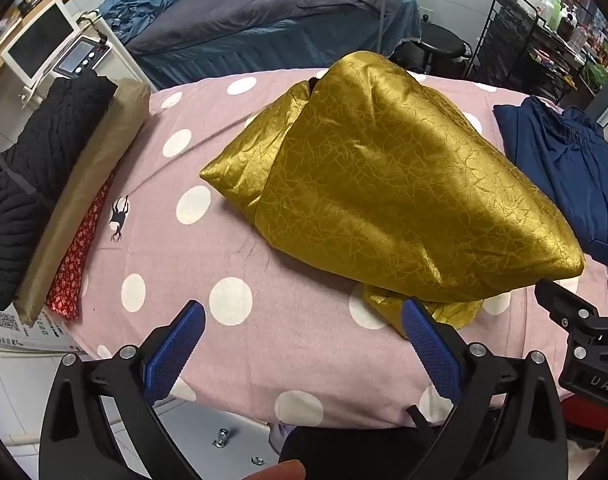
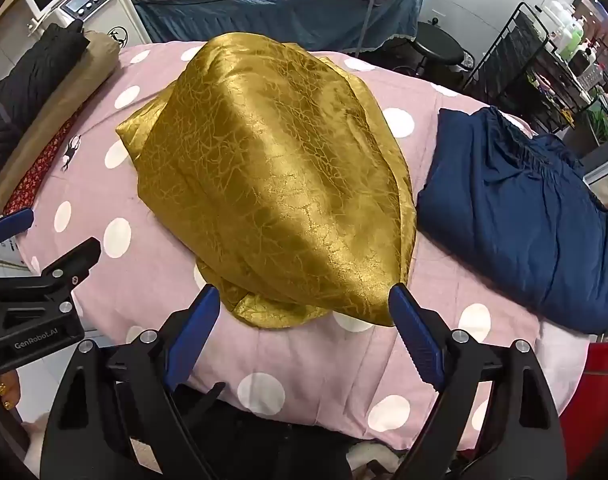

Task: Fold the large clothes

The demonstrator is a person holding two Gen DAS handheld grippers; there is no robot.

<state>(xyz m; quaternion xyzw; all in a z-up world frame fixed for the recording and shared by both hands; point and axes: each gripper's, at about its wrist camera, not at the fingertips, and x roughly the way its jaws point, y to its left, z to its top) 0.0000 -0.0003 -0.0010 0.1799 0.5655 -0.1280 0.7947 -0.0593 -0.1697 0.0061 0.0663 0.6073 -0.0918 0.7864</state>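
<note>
Fingers: left gripper (image 1: pixel 304 330) spread wide, blue pads (image 1: pixel 175 350) bare, nothing between them; right gripper (image 2: pixel 301 316) also wide apart, holding nothing, pointing steeply down over the near edge of the cloth.

Gold garment (image 2: pixel 271 184): lies in the middle of the table, bundled into a rough wedge – broad near the grippers, narrowing toward the far side, one flap (image 1: pixel 247 160) sticking out on the left. A loose tail (image 2: pixel 271 312) peeks out beneath the near hem, just ahead of the right gripper.

Handling: looks thin, shiny and satin-like, so probably light, limp and slippery; likely to slide from a shallow pinch and to shift over the cover when dragged.

Where to grip: probably the near hem corners, one per gripper, taking all layers well between the pads – the tail wants tucking in or gathering along.

Surroundings: pink spotted cover (image 1: pixel 207 248); folded navy garment (image 2: pixel 516 216) near on the right; stack of folded black, tan and red clothes (image 1: pixel 55 208) at the left edge.
</note>
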